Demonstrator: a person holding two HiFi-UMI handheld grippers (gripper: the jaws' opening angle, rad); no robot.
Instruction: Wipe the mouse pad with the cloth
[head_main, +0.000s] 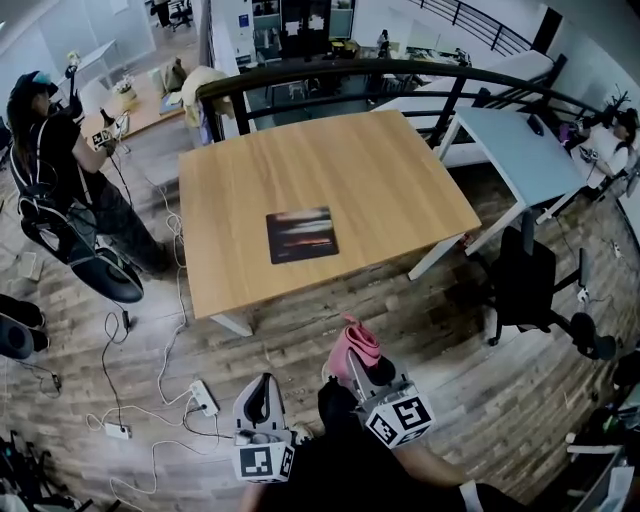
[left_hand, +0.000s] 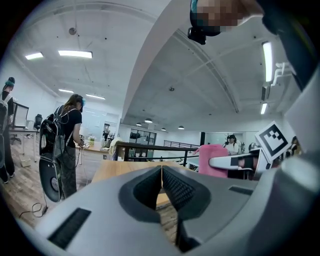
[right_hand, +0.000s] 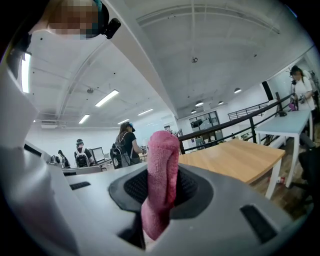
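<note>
Nearest the wearer, the left gripper (left_hand: 161, 186) has its jaws pressed together along their whole length, with nothing between them. Beside it, the right gripper (right_hand: 160, 192) is clamped on the cloth (right_hand: 163, 160), a pink folded strip. The cloth stands up between the ribbed pads, rises past the jaw tips, and hangs a little below them. From the left gripper view, the cloth shows as a pink block just right of that gripper's closed tips.

Both grippers are held over the wooden floor (head_main: 300, 350), short of the table (head_main: 400, 170), whose near edge lies ahead of the jaw tips. A white power strip (head_main: 203, 397) with trailing cables lies on the floor left of the left jaws.

Farther ahead of both pairs of jaws, the mouse pad (head_main: 301, 235) lies flat on the table, near its front-middle, dark with a streaked print. It is well apart from the cloth, and nothing rests on it.

Beyond and to the sides are an office chair (head_main: 525, 280) right of the right jaws, a white desk (head_main: 520, 150) behind it, and a person with a backpack (head_main: 60, 170) far left.

Progress, as a judgement: the cloth is secured, but no contact with the pad has been made. The approach, the lowering of the cloth onto the pad and every wiping stroke remain to be done.
</note>
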